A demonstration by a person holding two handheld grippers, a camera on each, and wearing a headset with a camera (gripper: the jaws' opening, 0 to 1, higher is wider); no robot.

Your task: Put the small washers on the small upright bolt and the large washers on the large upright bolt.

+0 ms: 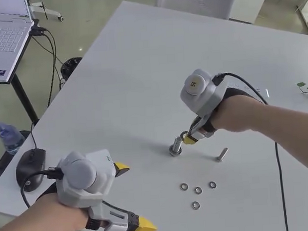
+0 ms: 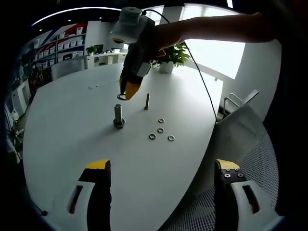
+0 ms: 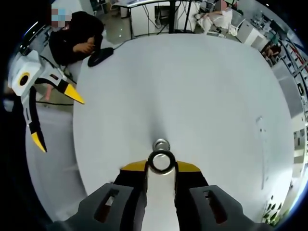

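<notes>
My head view is evenly bright, and the white worktop carries only soft, faint shadows. In my left gripper view a window glares white and my forearm darkens against it. Both gripper views bend strongly at the edges.

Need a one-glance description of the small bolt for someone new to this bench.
On the white table, find four small washers lying loose. Just beyond them stand two bolts: the small bolt is the slim one on the right in the head view, while the thicker large bolt has the right tongs holding a washer over it.
</notes>
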